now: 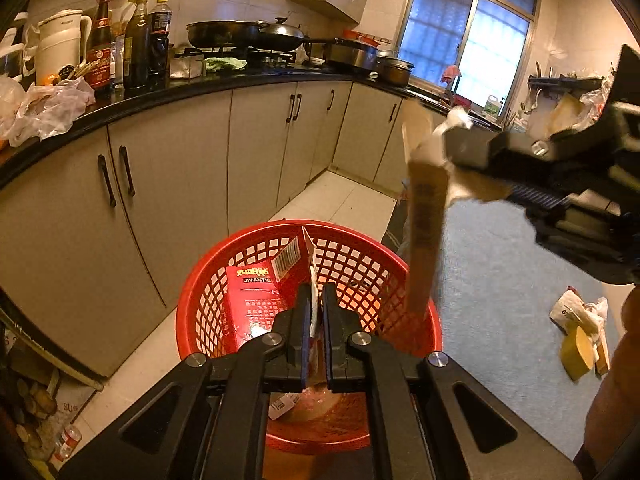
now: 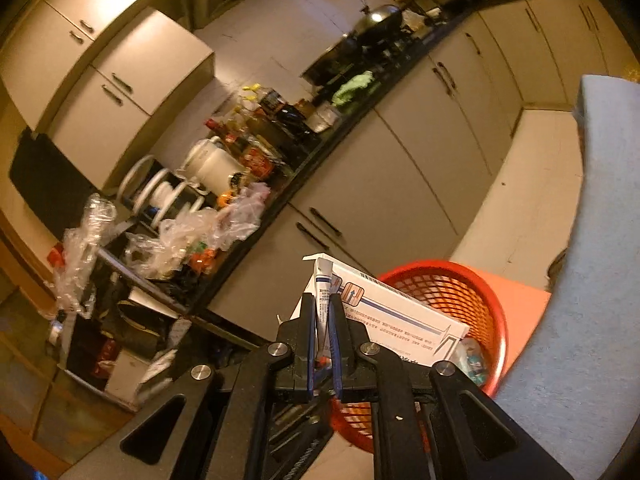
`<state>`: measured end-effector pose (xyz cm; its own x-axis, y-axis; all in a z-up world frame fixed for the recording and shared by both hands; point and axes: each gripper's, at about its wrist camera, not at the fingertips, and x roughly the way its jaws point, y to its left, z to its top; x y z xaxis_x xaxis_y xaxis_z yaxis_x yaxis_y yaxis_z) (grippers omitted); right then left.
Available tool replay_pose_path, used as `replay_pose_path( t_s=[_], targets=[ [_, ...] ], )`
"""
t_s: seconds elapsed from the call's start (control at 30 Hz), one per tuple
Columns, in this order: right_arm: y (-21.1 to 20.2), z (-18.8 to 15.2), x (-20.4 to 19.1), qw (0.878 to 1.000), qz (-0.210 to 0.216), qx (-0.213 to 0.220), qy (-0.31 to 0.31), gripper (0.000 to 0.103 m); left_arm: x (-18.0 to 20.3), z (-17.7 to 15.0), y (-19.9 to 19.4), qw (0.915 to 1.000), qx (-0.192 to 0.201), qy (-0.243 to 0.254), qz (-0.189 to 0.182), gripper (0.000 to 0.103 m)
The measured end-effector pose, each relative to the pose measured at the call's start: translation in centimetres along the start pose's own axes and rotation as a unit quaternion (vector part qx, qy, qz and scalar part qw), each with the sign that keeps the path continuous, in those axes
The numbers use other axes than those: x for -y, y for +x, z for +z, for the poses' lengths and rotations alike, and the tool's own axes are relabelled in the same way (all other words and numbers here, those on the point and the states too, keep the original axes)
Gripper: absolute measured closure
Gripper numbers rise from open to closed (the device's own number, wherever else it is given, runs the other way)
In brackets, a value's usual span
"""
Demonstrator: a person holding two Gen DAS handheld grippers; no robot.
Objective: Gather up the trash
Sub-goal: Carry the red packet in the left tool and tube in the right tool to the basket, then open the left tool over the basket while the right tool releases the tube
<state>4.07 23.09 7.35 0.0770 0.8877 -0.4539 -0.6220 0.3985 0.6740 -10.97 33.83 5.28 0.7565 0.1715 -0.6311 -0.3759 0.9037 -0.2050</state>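
Note:
A red mesh basket (image 1: 192, 308) stands on the tiled floor in front of the cabinets. My left gripper (image 1: 316, 292) hovers over it, shut on a flap of a red printed box (image 1: 252, 300) that hangs inside the basket. From the right, my right gripper (image 1: 452, 148) holds a long pale box (image 1: 426, 240) that dangles with its lower end at the basket's right rim. In the right wrist view, my right gripper (image 2: 325, 300) is shut on the end flap of this white box (image 2: 400, 312) with blue print. The basket (image 2: 494, 312) lies just behind it.
Crumpled wrappers and a yellow scrap (image 1: 580, 328) lie on the blue-grey mat (image 1: 500, 280) to the right. Cabinets (image 1: 160, 200) run along the left under a black counter (image 1: 160, 92) crowded with bottles, pans and plastic bags. A person's arm (image 1: 616, 400) shows at the right edge.

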Motion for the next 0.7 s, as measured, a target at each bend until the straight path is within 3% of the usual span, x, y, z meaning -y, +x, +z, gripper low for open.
replay_pose_path(
  t_s=[0.07,0.1,0.13,0.17,0.43,0.7],
  targets=[
    [0.1,0.0,0.3,1.000,-0.001,-0.007,0.005,0.083,-0.1,0.0,0.2,1.0000,-0.001,-0.003,0.001,0.069],
    [-0.1,0.0,0.5,1.000,-0.001,-0.007,0.005,0.067,-0.1,-0.1,0.1,1.0000,0.005,-0.004,0.004,0.055],
    [-0.4,0.1,0.5,1.000,-0.006,-0.001,0.003,0.052,-0.2,-0.1,0.0,0.9999,0.009,-0.003,0.007,0.053],
    [-0.8,0.1,0.5,1.000,-0.011,0.005,-0.001,0.048,-0.1,-0.1,-0.1,0.9999,0.011,0.001,0.011,0.053],
    [-5.2,-0.8,0.2,0.998,-0.041,0.031,-0.033,0.047,0.9,0.1,-1.9,0.9996,0.027,0.008,0.000,0.053],
    [-12.3,-3.7,2.2,0.990,-0.118,0.057,-0.044,0.047,6.1,0.2,-3.9,0.9971,0.038,0.055,-0.035,0.053]
  ],
)
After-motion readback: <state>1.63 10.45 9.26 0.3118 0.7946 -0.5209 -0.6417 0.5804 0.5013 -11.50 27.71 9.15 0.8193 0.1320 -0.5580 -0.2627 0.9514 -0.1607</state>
